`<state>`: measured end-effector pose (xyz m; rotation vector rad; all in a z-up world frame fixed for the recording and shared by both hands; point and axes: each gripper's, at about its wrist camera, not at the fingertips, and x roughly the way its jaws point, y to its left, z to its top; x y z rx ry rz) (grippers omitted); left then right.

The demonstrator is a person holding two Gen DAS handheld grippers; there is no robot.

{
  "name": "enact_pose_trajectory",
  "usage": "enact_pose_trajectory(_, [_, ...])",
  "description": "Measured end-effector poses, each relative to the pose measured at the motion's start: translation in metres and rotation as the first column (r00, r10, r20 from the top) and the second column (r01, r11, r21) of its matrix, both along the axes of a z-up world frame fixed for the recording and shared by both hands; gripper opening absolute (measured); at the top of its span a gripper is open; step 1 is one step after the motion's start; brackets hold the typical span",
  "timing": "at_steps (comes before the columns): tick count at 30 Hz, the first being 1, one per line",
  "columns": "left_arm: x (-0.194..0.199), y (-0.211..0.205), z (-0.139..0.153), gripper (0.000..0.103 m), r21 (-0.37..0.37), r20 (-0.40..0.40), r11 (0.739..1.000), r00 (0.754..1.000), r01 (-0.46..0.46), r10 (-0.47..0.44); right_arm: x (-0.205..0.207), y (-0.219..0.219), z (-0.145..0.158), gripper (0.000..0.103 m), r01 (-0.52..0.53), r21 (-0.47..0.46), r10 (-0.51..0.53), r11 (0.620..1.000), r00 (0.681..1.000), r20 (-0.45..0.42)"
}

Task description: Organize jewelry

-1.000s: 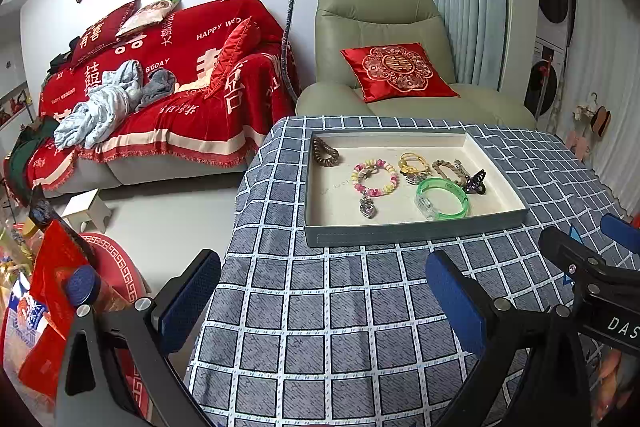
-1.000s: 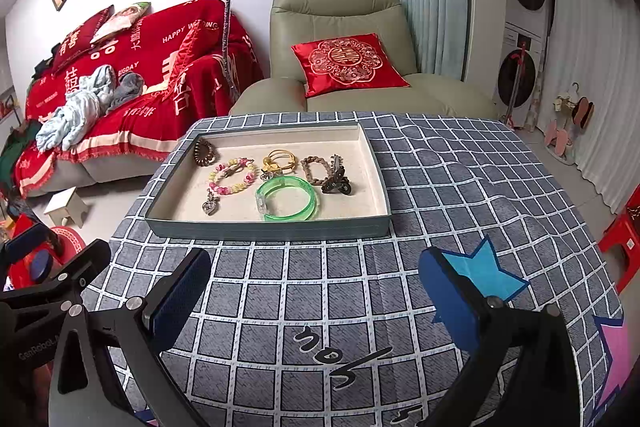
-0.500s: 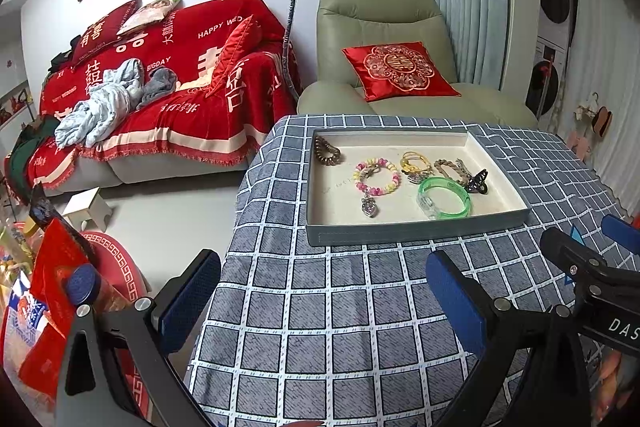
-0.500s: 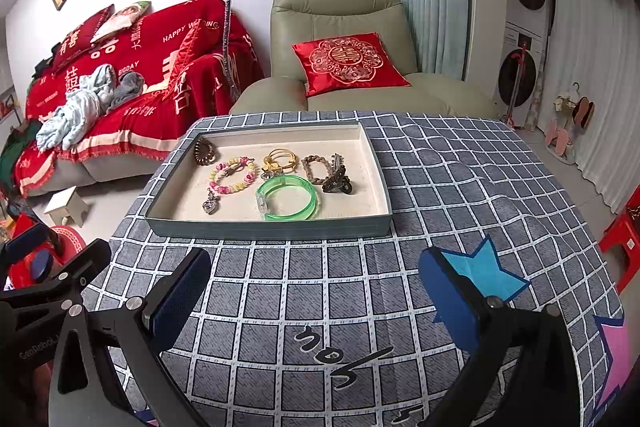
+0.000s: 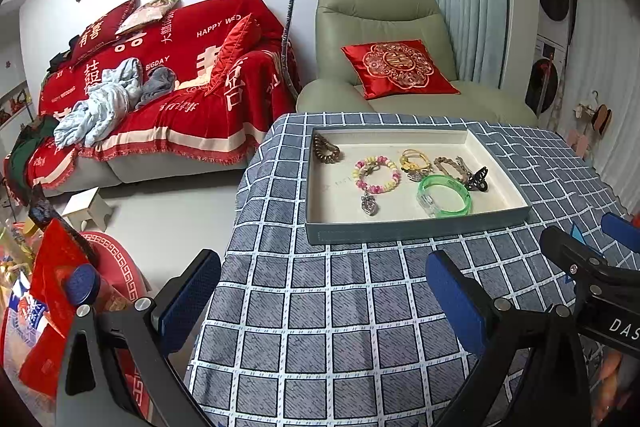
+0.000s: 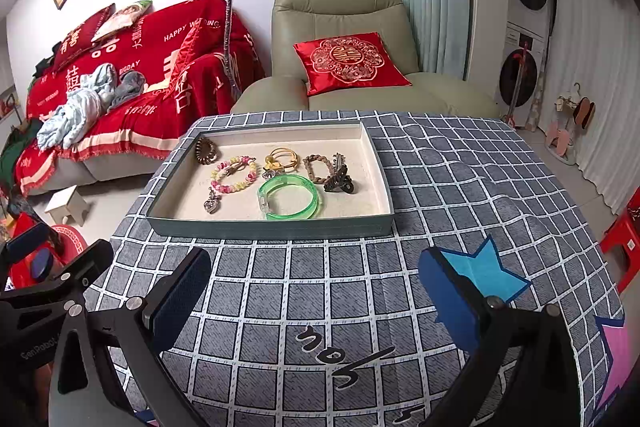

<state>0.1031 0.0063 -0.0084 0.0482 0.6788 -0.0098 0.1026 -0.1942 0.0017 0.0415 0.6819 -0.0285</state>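
A grey-blue tray (image 5: pixel 416 227) (image 6: pixel 272 229) stands on the checked tablecloth. In it lie a green bangle (image 5: pixel 444 195) (image 6: pixel 289 197), a pink and yellow bead bracelet (image 5: pixel 377 174) (image 6: pixel 234 174), a brown coil hair tie (image 5: pixel 326 149) (image 6: pixel 206 150), a gold bracelet (image 5: pixel 416 161) (image 6: pixel 283 159), a braided brown bracelet (image 6: pixel 316 169) and a black hair claw (image 5: pixel 476 179) (image 6: pixel 339 183). My left gripper (image 5: pixel 322 303) is open and empty, low over the cloth in front of the tray. My right gripper (image 6: pixel 316 299) is open and empty, also short of the tray.
The table's left edge (image 5: pixel 236 227) drops to the floor. A red-covered sofa (image 5: pixel 168 75) and a green armchair (image 5: pixel 380 39) stand behind the table. A small white stool (image 5: pixel 90 207) and red bags (image 5: pixel 52 299) are on the floor at left.
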Motion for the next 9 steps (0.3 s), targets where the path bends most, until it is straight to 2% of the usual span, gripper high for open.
enact_pose_trajectory(9, [-0.0016,-0.0024,-0.0006,0.103,0.004,0.013,1.000,1.000,0.008,-0.008,0.0001,0.0000,0.0003,0.103,0.000,0.000,0.000,1.000,1.000,0.000])
